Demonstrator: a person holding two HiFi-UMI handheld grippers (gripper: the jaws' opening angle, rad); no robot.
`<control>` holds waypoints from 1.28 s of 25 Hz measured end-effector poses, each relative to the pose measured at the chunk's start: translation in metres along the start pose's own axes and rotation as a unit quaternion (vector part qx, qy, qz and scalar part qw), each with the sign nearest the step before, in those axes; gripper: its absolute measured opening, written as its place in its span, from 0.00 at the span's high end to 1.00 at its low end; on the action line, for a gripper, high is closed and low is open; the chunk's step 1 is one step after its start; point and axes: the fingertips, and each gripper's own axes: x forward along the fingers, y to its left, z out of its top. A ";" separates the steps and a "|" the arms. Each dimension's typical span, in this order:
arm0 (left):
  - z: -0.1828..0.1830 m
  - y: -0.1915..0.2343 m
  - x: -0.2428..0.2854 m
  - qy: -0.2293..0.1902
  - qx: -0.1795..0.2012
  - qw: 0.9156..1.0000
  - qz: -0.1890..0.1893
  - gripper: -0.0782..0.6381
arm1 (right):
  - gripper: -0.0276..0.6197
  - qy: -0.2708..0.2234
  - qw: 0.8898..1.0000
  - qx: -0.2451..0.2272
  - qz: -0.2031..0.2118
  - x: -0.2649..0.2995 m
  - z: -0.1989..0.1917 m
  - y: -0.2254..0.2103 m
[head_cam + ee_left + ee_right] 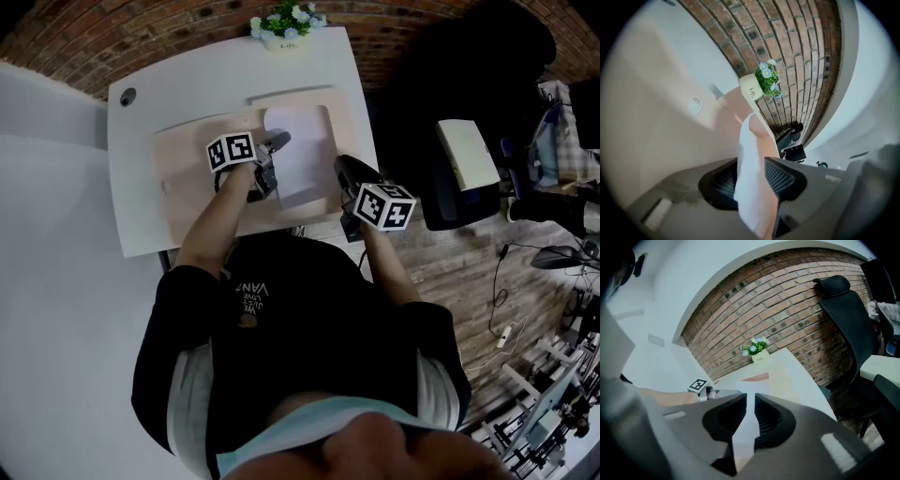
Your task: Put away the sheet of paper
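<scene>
A white sheet of paper (300,141) lies on a peach desk pad (192,178) on the white desk (141,216). My left gripper (278,142) reaches in at the sheet's left edge, rolled onto its side. In the left gripper view its jaws (752,176) stand apart, with the paper (747,154) and a peach edge (765,138) passing between them; the pads do not press on either. My right gripper (340,169) sits at the sheet's right edge. Its jaws (749,408) are nearly together, and through the slim gap I see the paper (752,387).
A small pot of flowers (286,23) stands at the desk's far edge against the brick wall. A black office chair (848,319) is to the right of the desk. Further right stands another desk with a beige device (469,155). Cables lie on the wooden floor.
</scene>
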 end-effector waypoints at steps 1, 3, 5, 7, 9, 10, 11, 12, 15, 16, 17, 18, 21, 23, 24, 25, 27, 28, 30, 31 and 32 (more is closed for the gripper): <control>0.000 0.000 -0.002 0.002 0.008 1.000 0.004 0.68 | 0.88 0.001 1.000 -0.001 0.001 0.001 0.000 0.001; 0.000 0.000 -0.005 0.006 0.024 1.000 0.009 0.67 | 0.88 0.002 1.000 -0.002 0.003 0.002 -0.001 0.003; -0.001 0.000 -0.006 0.011 0.040 0.999 0.015 0.65 | 0.88 0.003 1.000 -0.003 0.005 0.003 -0.001 0.004; 0.000 0.000 -0.009 0.014 0.069 0.997 0.027 0.61 | 0.88 0.003 1.000 -0.004 0.007 0.004 -0.001 0.007; 0.003 0.000 -0.015 0.014 0.109 0.993 0.047 0.58 | 0.88 0.004 1.000 -0.005 0.008 0.004 -0.001 0.009; 0.006 0.002 -0.018 0.011 0.130 0.990 0.060 0.58 | 0.88 0.003 1.000 -0.006 0.008 0.004 -0.001 0.009; 0.010 0.004 -0.022 0.008 0.149 0.986 0.074 0.58 | 0.88 0.003 1.000 -0.006 0.008 0.004 0.000 0.010; 0.013 0.006 -0.026 0.005 0.168 0.982 0.089 0.58 | 0.88 0.002 1.000 -0.006 0.008 0.004 0.000 0.010; 0.025 0.015 -0.036 0.000 0.241 0.959 0.145 0.58 | 0.88 0.003 1.000 -0.005 0.009 0.006 -0.002 0.011; 0.028 0.018 -0.038 0.002 0.269 0.949 0.165 0.58 | 0.88 0.003 1.000 -0.005 0.010 0.006 -0.002 0.013; 0.030 0.020 -0.040 0.004 0.291 0.939 0.181 0.58 | 0.88 0.003 1.000 -0.005 0.010 0.007 -0.003 0.014; 0.031 0.022 -0.041 0.007 0.308 0.932 0.192 0.58 | 0.88 0.004 1.000 -0.006 0.011 0.007 -0.003 0.015; 0.034 0.026 -0.041 0.012 0.332 0.920 0.208 0.58 | 0.88 0.004 1.000 -0.006 0.011 0.006 -0.004 0.018; 0.035 0.027 -0.040 0.015 0.337 0.918 0.208 0.58 | 0.88 0.004 1.000 -0.006 0.009 0.005 -0.005 0.018; 0.036 0.027 -0.039 0.015 0.337 0.918 0.207 0.58 | 0.88 0.004 1.000 -0.007 0.008 0.005 -0.005 0.018; 0.037 0.026 -0.039 0.013 0.336 0.919 0.205 0.58 | 0.88 0.004 1.000 -0.007 0.007 0.004 -0.006 0.018; 0.037 0.027 -0.040 0.011 0.335 0.920 0.201 0.58 | 0.88 0.003 1.000 -0.006 0.004 0.004 -0.007 0.018; 0.038 0.027 -0.040 0.010 0.335 0.921 0.200 0.58 | 0.88 0.003 1.000 -0.005 0.003 0.004 -0.008 0.018; 0.039 0.026 -0.041 0.007 0.334 0.922 0.195 0.58 | 0.88 0.002 1.000 -0.004 0.001 0.004 -0.009 0.019; 0.040 0.025 -0.042 0.005 0.333 0.923 0.193 0.58 | 0.88 0.001 1.000 -0.004 0.000 0.004 -0.009 0.021; 0.040 0.025 -0.043 0.004 0.332 0.924 0.191 0.58 | 0.88 0.000 1.000 -0.004 -0.001 0.005 -0.009 0.022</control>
